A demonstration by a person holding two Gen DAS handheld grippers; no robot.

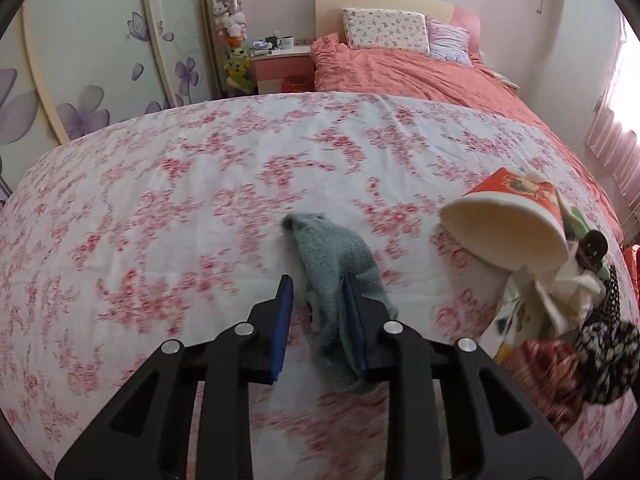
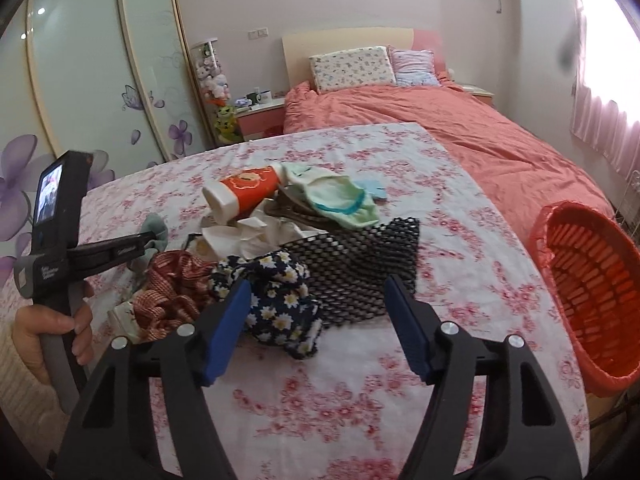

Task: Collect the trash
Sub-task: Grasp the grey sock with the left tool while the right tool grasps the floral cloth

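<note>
Left gripper [image 1: 320, 300] is pinching a teal sock [image 1: 336, 264] left of the pile; right gripper [image 2: 320, 312] hangs spread, closer to the red basket [image 2: 592, 292] on the pile's right.

Left wrist view: the floral sheet [image 1: 200, 208] is motion-blurred; the right blue pad hides part of the grey-green sock [image 1: 340, 264]. Right wrist view: the red basket [image 2: 592, 292] is cut off at the frame's edge; items on the bedside table [image 2: 260, 110] are too small to identify.
</note>
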